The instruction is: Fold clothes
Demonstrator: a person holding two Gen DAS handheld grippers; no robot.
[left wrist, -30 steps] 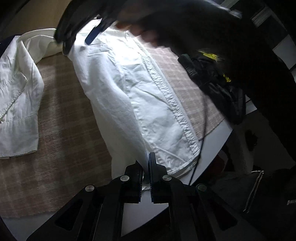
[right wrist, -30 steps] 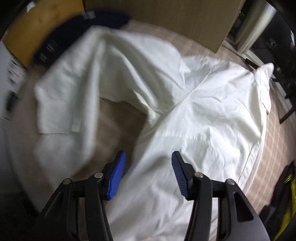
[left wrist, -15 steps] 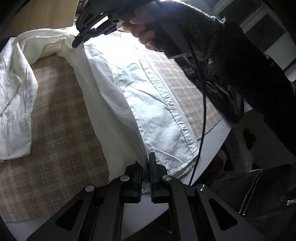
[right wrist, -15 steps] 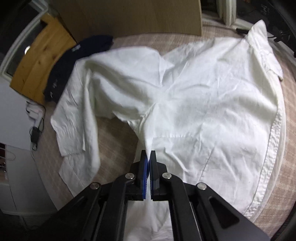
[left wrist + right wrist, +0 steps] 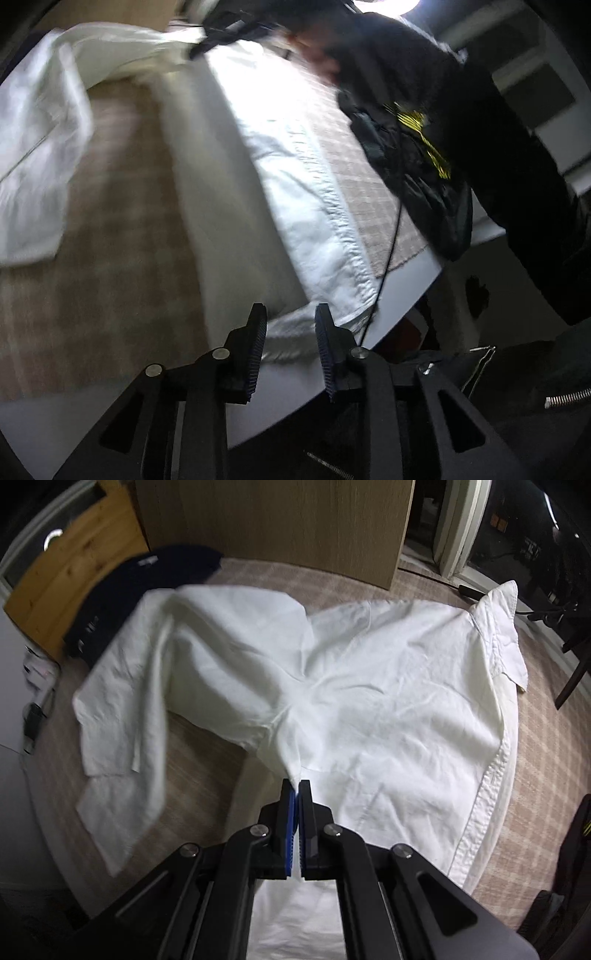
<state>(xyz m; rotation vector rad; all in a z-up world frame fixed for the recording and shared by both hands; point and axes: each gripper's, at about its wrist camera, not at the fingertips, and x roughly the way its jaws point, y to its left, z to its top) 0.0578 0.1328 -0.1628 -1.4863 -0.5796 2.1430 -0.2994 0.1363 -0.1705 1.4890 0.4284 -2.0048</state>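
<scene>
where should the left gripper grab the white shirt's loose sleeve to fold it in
Grip the sleeve at its cuff end, coming from above at the outer edge. It lies flat and spread away from the shirt body on the checked cloth, so the cuff edge is free to pinch and carry inward.

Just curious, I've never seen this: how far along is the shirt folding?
Early on. The white button-up shirt lies spread on the checked beige cloth, one side doubled over. The right gripper pinches a fold near the armpit; the left gripper is opening at the hem. The sleeve and lengthwise folds remain.
</scene>
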